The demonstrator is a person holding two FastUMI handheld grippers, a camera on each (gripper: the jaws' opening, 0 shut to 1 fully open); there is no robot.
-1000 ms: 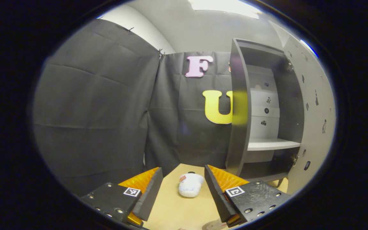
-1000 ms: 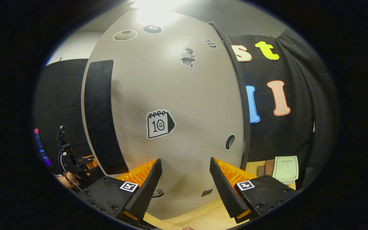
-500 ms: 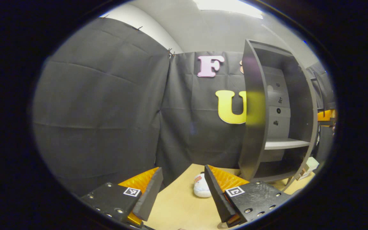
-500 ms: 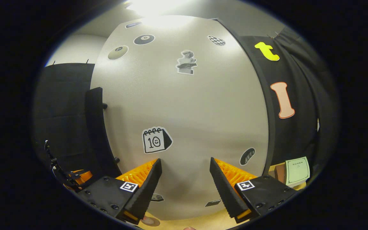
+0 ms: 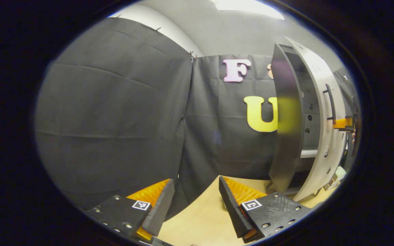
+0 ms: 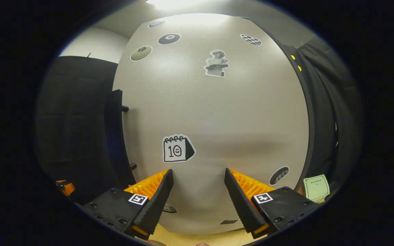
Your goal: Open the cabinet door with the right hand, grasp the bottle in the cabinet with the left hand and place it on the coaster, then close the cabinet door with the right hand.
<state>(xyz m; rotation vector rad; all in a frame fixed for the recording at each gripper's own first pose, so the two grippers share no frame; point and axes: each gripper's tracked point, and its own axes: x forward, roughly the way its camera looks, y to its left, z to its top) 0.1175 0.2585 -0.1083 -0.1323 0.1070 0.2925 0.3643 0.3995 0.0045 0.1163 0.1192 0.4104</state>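
Note:
The cabinet point(image 5: 286, 136) stands at the right of the left gripper view, with its dark side panel toward me. Its pale grey door point(image 5: 323, 112) is nearly closed, leaving a narrow gap through which a white shelf point(image 5: 308, 153) shows. My left gripper point(image 5: 195, 205) is open over the wooden table point(image 5: 204, 222), well left of the cabinet and holding nothing. In the right gripper view, the stickered door point(image 6: 224, 119) is very close ahead, its dark handle point(image 6: 115, 136) at the left edge. My right gripper point(image 6: 198, 177) is open, fingertips close to the door face; contact cannot be told.
The booth's black cloth wall hangs behind and left of the cabinet. A pale green booklet point(image 6: 316, 188) lies on the table to the right of the door. An orange part of the right gripper point(image 5: 344, 123) shows beside the door handle point(image 5: 332, 102).
The door has swung from wide open to nearly closed, with the right gripper following its face. The left view has shifted left, and the white plush toy has dropped out of sight.

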